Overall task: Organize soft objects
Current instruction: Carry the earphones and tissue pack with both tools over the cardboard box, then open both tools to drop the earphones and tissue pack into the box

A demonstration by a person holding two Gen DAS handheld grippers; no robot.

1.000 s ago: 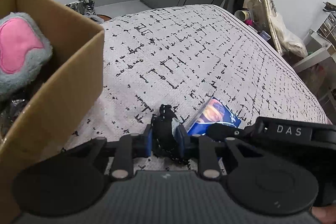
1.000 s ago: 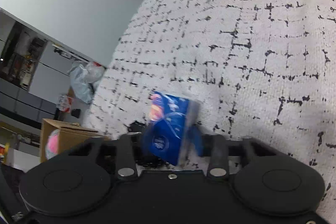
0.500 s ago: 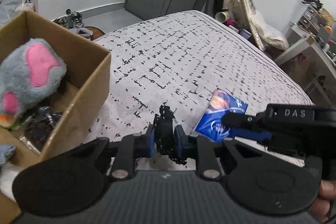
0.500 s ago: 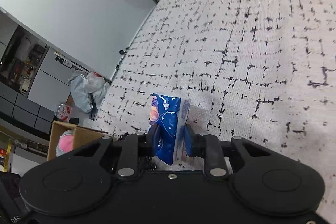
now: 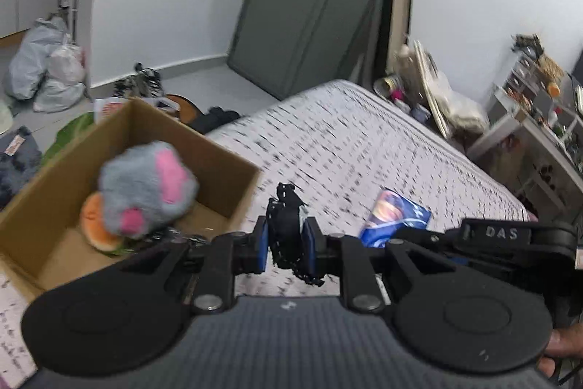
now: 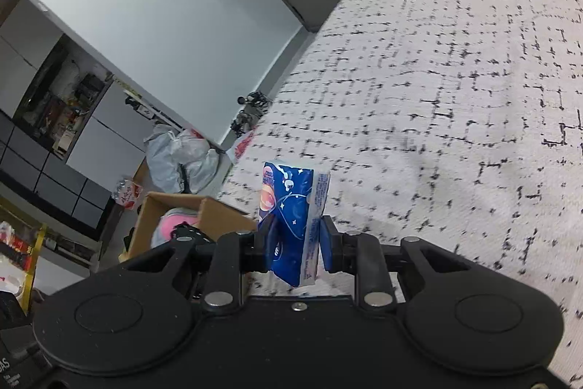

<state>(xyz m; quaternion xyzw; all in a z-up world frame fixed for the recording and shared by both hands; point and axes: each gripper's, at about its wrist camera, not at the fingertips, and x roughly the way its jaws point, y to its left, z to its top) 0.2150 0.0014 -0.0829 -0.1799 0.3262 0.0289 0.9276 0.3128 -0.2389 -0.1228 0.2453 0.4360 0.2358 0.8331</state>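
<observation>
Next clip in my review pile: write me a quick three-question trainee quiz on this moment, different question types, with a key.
1. True or false: the cardboard box sits on the patterned bed cover and already holds a grey and pink plush toy.
2. Multiple choice: the right gripper is shut on
A) an orange sponge
B) a blue tissue pack
C) nothing
3. Fill in: the left gripper is clamped on a small ____ soft item.

Key: 1 true; 2 B; 3 black.
</observation>
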